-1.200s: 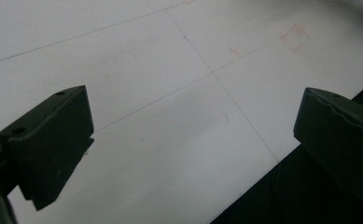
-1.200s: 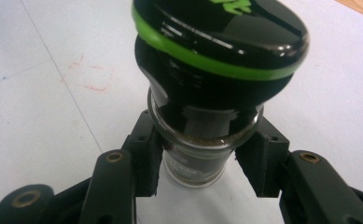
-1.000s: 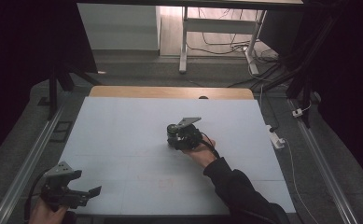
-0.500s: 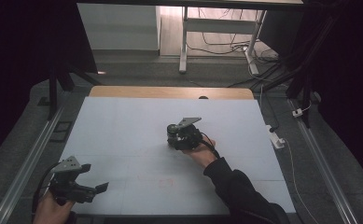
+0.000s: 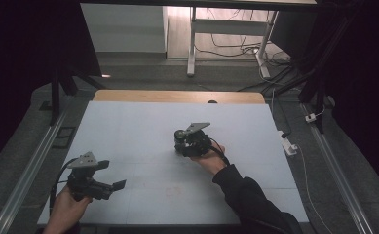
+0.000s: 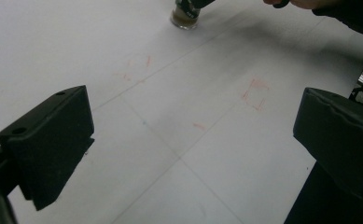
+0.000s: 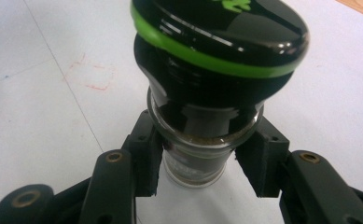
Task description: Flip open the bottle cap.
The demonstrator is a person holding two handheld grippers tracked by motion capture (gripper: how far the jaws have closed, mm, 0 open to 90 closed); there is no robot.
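Tongs on the person's right hand, the right gripper point(image 7: 200, 163), pinched a small glass jar point(image 7: 202, 154) just below its black, green-ringed lid point(image 7: 221, 37); the jar stood upright near the middle of the pale blue table point(image 5: 128, 126). The left gripper point(image 5: 113, 186) hung low over the near left corner, its jaws spread wide with nothing between them, well apart from the jar. Faint red pencil marks point(image 6: 256, 93) showed on the sheet beneath. Beyond the far edge, cables point(image 5: 236, 46) lay on the floor.
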